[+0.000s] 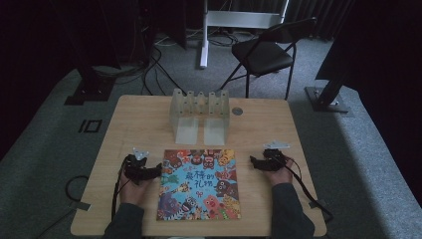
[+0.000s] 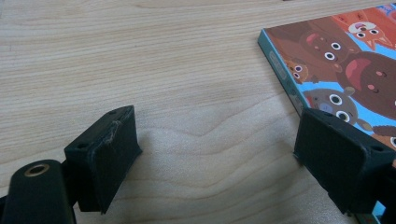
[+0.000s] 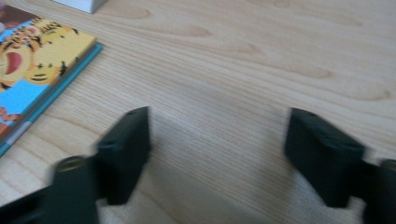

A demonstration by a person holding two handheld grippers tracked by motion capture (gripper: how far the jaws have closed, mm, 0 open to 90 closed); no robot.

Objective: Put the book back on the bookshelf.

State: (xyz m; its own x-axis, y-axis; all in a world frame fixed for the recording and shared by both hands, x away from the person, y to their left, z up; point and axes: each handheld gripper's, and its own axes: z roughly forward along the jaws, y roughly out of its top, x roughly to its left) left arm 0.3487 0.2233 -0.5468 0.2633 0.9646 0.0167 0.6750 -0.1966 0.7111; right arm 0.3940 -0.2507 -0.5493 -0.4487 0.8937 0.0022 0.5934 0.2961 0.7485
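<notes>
A colourful picture book (image 1: 199, 184) lies flat on the wooden table (image 1: 139, 119), in front of the person. My left gripper (image 1: 158, 170) rests at the book's left edge, open, with bare wood between its jaws. In the left gripper view the book's corner (image 2: 336, 65) lies just beyond the jaw on the right side. My right gripper (image 1: 253, 161) sits a little to the right of the book, open and holding nothing. In the right gripper view the book's cover (image 3: 32, 60) shows at the upper left, apart from the jaws.
A translucent slotted rack (image 1: 200, 115) stands upright on the table behind the book. A small round disc (image 1: 237, 111) is set in the tabletop to its right. A black folding chair (image 1: 266, 52) and stand legs are on the carpet beyond the table.
</notes>
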